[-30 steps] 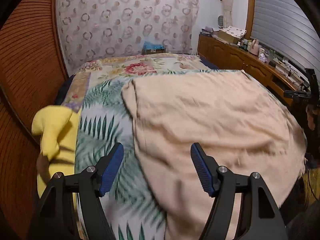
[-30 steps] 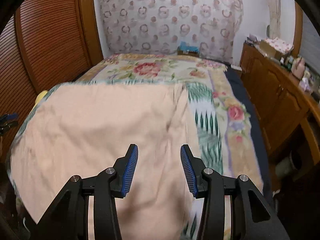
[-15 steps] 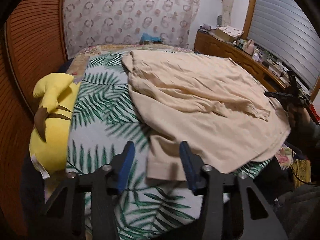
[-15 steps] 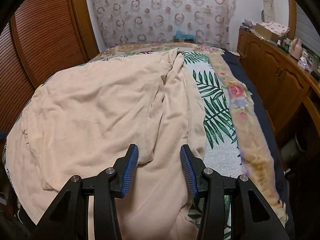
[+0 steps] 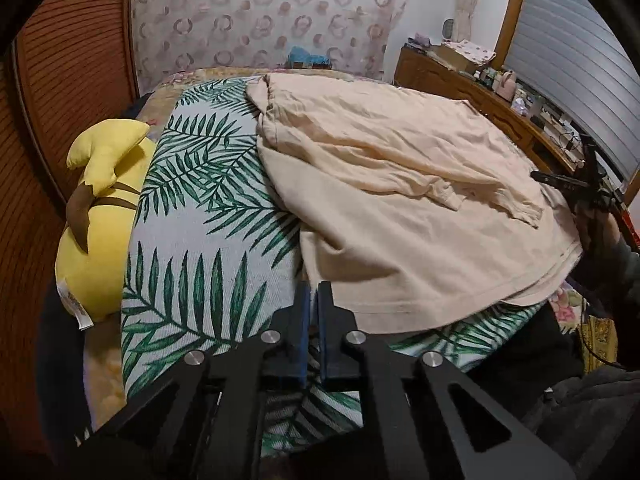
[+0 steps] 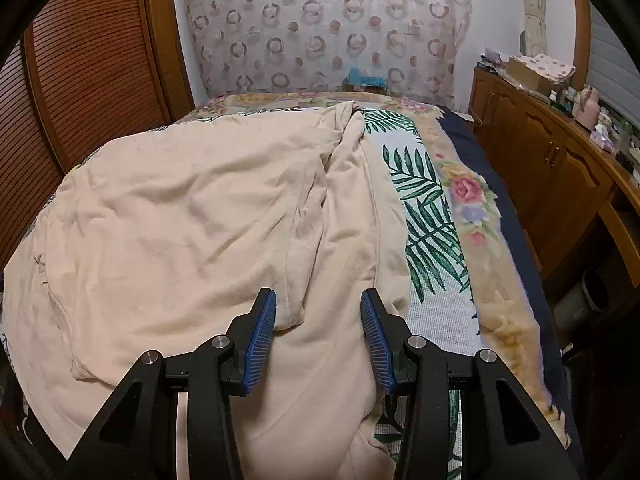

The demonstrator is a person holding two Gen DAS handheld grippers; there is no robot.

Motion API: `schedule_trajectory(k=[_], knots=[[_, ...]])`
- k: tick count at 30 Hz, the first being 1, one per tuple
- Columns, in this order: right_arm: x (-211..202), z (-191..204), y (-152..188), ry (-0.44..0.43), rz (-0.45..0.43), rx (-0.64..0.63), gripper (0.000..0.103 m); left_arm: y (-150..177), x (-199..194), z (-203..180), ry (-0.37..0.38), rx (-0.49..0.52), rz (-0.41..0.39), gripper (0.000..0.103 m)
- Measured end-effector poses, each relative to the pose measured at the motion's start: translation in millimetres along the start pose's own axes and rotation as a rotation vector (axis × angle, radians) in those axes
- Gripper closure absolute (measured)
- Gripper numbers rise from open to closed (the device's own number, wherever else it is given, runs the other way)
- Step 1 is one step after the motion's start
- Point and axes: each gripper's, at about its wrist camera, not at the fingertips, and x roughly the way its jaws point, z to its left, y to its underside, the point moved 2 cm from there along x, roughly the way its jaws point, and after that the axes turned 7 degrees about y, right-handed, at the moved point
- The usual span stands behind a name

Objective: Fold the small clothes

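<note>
- Left tongs [image 5: 313,300]: the blue pads stand almost together with only a thin slit between them. They sit at the near left corner of the shirt [image 5: 400,200], and I cannot tell whether a bit of the hem is caught in that slit or whether they merely hover beside it.
- Right tongs [image 6: 318,334]: jaws apart, nothing between the pads, poised just above the shirt's near right part [image 6: 200,220], over a loose fold running away from them.
- The shirt is a large beige garment, spread wide and rumpled over the leaf-print bedspread [image 5: 192,216]. One sleeve lies thrown across the body in the left view; a long ridge of cloth runs up toward the collar in the right view.
- Progress, as I judge it: early. The shirt is laid out but not smoothed, and no neat fold shows. Flattening, bringing the sleeves in and folding the body all remain.
- Beyond the shirt, a yellow plush [image 5: 100,216] rests at the left edge of the bed, well apart from both tongs, and a wooden cabinet [image 6: 552,168] stands along the right side.
</note>
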Motion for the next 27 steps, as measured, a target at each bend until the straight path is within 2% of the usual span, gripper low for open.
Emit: schedule_trajectory(k=[6, 9, 12, 16, 18, 19, 20, 23, 27], knots=[[-1.2, -1.4, 1.0, -0.003, -0.001, -0.003, 0.057, -3.1, -53.5, -19.6, -0.021, 0.009, -0.067, 0.099], [-1.1, -1.4, 0.9, -0.003, -0.001, -0.003, 0.057, -1.6, -62.8, -17.5, -0.083, 0.000, -0.067, 0.099], [-1.6, -1.2, 1.1, -0.003, -0.001, -0.002, 0.056, -0.5, -61.2, -8.7, -0.097, -0.020, -0.062, 0.098], [-1.5, -0.7, 1.1, -0.003, -0.001, -0.003, 0.056, -2.2, -53.0, -4.9, -0.103, -0.029, -0.057, 0.082], [-1.7, -0.6, 1.1, -0.003, -0.001, -0.003, 0.056, -5.6, -48.2, -6.6, -0.102, -0.021, -0.062, 0.071], [-1.7, -0.6, 1.1, -0.004, -0.001, -0.003, 0.056, -7.9, -46.0, -7.7, -0.099, -0.018, -0.070, 0.058], [-1.7, -0.6, 1.1, -0.004, -0.001, -0.003, 0.056, -9.9, -44.5, -8.6, -0.093, -0.016, -0.076, 0.052], [-1.7, -0.5, 1.1, -0.005, -0.001, -0.003, 0.055, -21.5, -32.4, -11.9, -0.071, -0.019, -0.075, 0.045], [-1.8, -0.3, 1.3, -0.006, -0.001, -0.002, 0.055, -40.3, -10.2, -19.3, -0.049, -0.006, -0.074, 0.044]])
